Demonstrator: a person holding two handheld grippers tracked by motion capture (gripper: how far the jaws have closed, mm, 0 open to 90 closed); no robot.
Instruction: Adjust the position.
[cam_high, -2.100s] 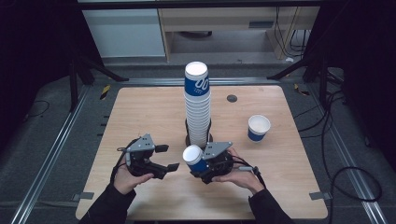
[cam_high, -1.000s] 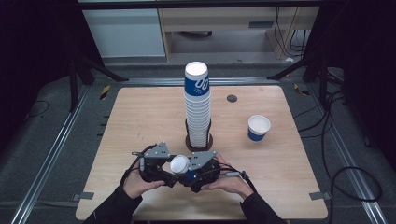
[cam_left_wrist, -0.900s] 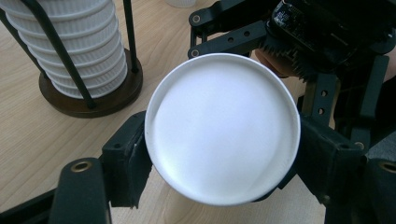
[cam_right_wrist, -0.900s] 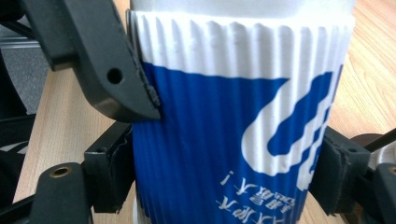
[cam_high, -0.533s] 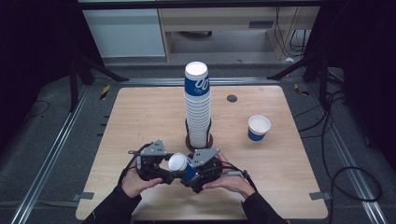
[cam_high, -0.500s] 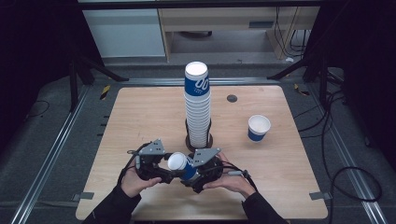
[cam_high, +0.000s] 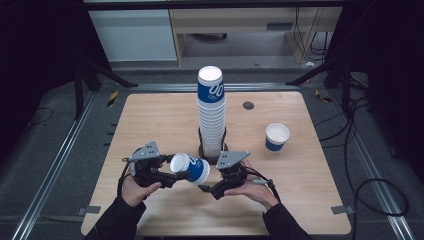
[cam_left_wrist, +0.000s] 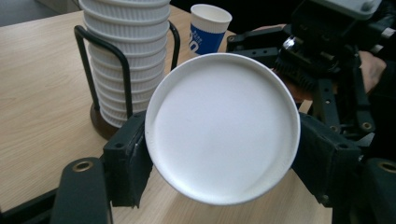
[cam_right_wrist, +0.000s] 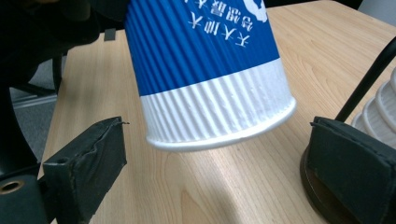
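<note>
The wooden tabletop (cam_high: 150, 125) carries a tall cup stack (cam_high: 211, 115) in a black stand and 1 upright blue-and-white cup (cam_high: 277, 137).

A pale wooden surface (cam_high: 150, 120) stands on dark floor (cam_high: 45, 145); behind, seemingly a white cabinet (cam_high: 132, 35).

Tall stack of cups (cam_high: 211, 115) sits in a black wire holder (cam_left_wrist: 122, 74) on a round dark base, about dead centre of the wooden table (cam_high: 150, 120). Lone blue-and-white cup (cam_high: 277, 136) stands upright at roughly 3 o'clock from the stack, well apart. Small dark disc (cam_high: 248, 105) on the tabletop near 1 o'clock. Cables (cam_high: 370, 195) on the floor at right.
</note>
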